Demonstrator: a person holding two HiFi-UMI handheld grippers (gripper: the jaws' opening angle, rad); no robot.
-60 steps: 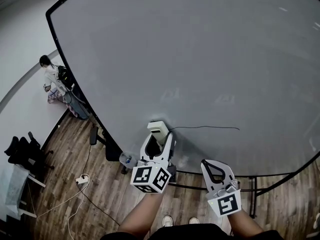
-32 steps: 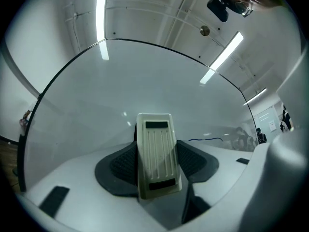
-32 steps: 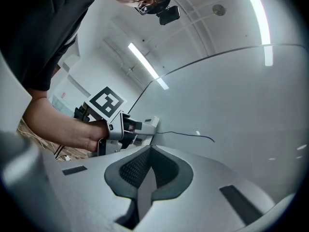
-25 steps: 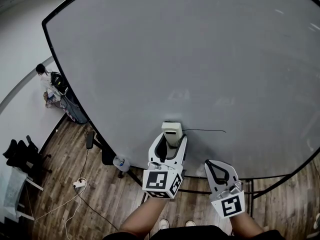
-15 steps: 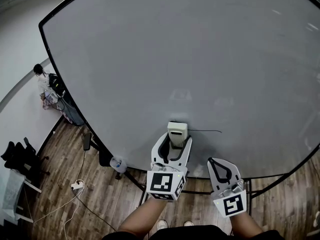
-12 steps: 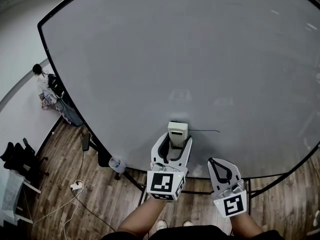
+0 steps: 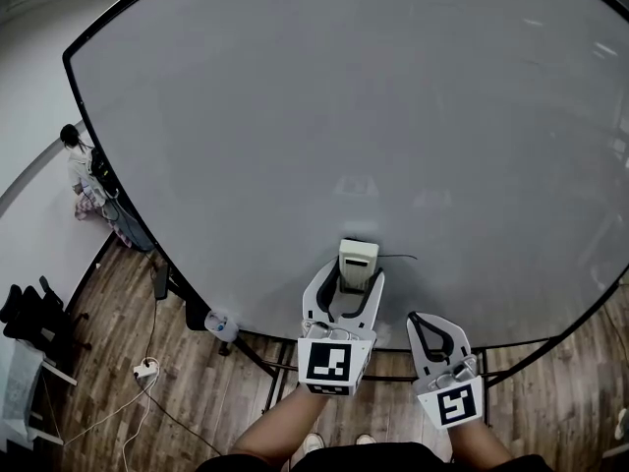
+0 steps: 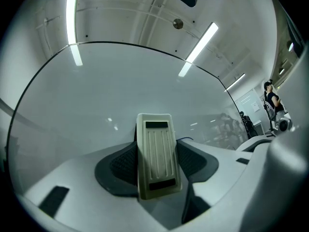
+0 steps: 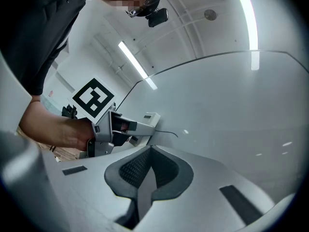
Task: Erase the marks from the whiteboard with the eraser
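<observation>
The jaws of the left gripper [image 7: 352, 281] are clamped on the sides of a pale, ribbed whiteboard eraser [image 8: 155, 158]. Its far end meets the whiteboard [image 7: 344, 116] low down, near 6 o'clock of the board in the head view. The jaws of the right gripper [image 9: 149, 154] are pressed together with nothing between them. It hangs idle at about 4 o'clock from the left one, off the board.

One thin dark pen line [image 7: 399, 257] shows, running from the eraser's edge toward 3 o'clock.

My judgement of the risks:
- The line is fine and lies close to the bottom frame, so a pass drifting toward 12 o'clock could skip over it.
- The eraser is held by its sides only, so hard pressure on the board could twist it in the grip. An edge would then ride the surface instead of the felt, smearing the ink rather than lifting it.
- Two faint grey patches near 12 o'clock of the eraser may be reflections or leftover ink; I cannot tell which.

Nothing readable appears: the eraser shows only plain dark insets. The marker cube [image 7: 334, 364] carries a black-and-white square pattern, not letters.
</observation>
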